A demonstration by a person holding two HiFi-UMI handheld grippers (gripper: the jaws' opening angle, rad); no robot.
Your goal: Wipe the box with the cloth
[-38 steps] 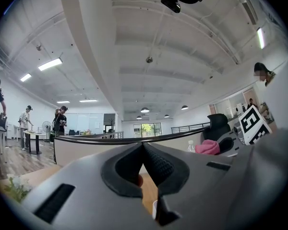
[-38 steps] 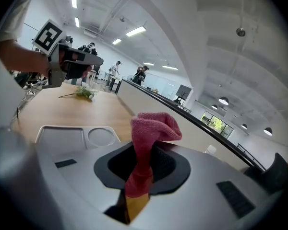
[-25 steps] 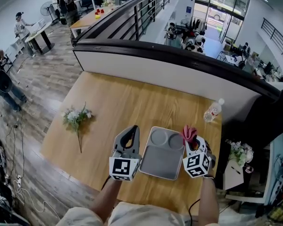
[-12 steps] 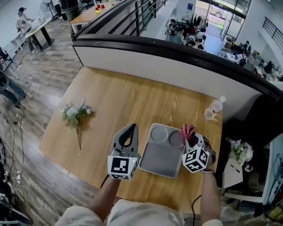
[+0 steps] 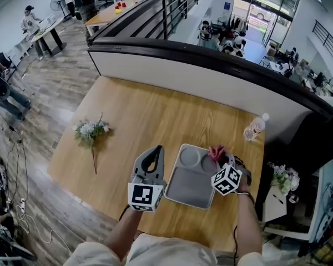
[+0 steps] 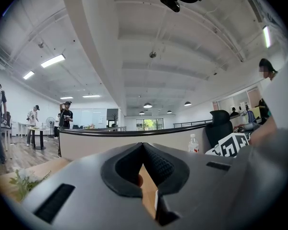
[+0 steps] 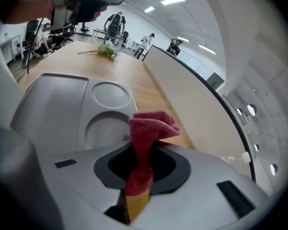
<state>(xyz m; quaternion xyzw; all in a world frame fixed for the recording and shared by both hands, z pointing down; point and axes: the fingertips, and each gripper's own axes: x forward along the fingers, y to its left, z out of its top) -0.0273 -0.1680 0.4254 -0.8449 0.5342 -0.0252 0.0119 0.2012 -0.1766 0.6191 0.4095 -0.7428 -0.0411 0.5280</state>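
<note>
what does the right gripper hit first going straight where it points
The right gripper's red cloth would likely meet the grey tray first, at its nearer round well; depth is unclear.

- Pinkish red cloth (image 7: 149, 128).
- Plain grey box (image 5: 184, 188).
- Light brown, wood-grained worktop (image 5: 150, 118).
- Grey left gripper (image 5: 153, 150) and right gripper (image 5: 222, 159), with black-and-white square markers on their cubes.

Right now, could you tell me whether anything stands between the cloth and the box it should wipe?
Nothing visible does. The right gripper holds the red cloth at the far right corner of the grey box; the shut left gripper sits off its left edge.
</note>
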